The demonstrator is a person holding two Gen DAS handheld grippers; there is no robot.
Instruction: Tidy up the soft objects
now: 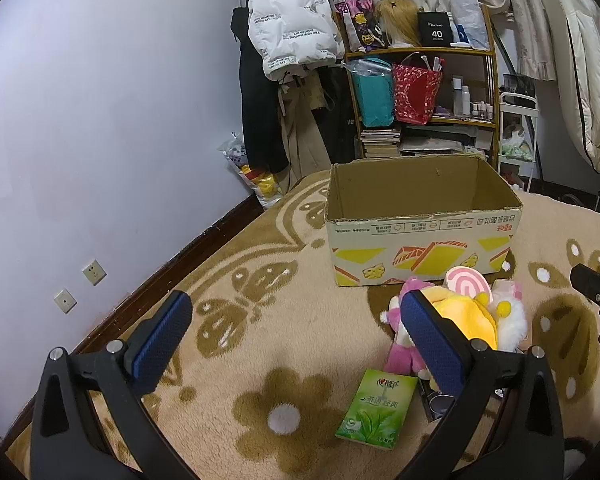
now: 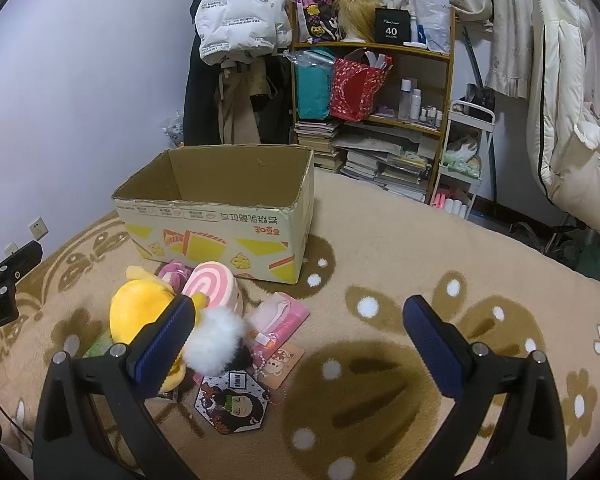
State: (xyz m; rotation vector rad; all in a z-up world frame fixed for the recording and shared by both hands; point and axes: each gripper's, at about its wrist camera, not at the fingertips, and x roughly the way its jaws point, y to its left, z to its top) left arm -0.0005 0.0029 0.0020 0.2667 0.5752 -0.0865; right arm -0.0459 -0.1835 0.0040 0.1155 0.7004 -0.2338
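An open cardboard box [image 1: 420,236] stands on the beige flowered blanket; it also shows in the right wrist view [image 2: 220,236]. In front of it lies a heap of soft toys: a yellow plush [image 1: 466,316] [image 2: 140,308], a pink-and-white swirl cushion [image 1: 466,284] [image 2: 212,280], a pink plush [image 1: 406,344], a white fluffy ball [image 2: 216,340] and a pink tissue pack [image 2: 280,320]. My left gripper [image 1: 296,340] is open and empty, left of the heap. My right gripper [image 2: 300,336] is open and empty, its left finger over the yellow plush.
A green tissue pack [image 1: 376,408] lies near the left gripper. Flat cartoon cards [image 2: 232,400] lie by the toys. A shelf [image 1: 420,92] with bags, books and bottles, hanging coats [image 1: 288,20] and a white cart [image 2: 464,152] stand behind the box. A wall runs along the left.
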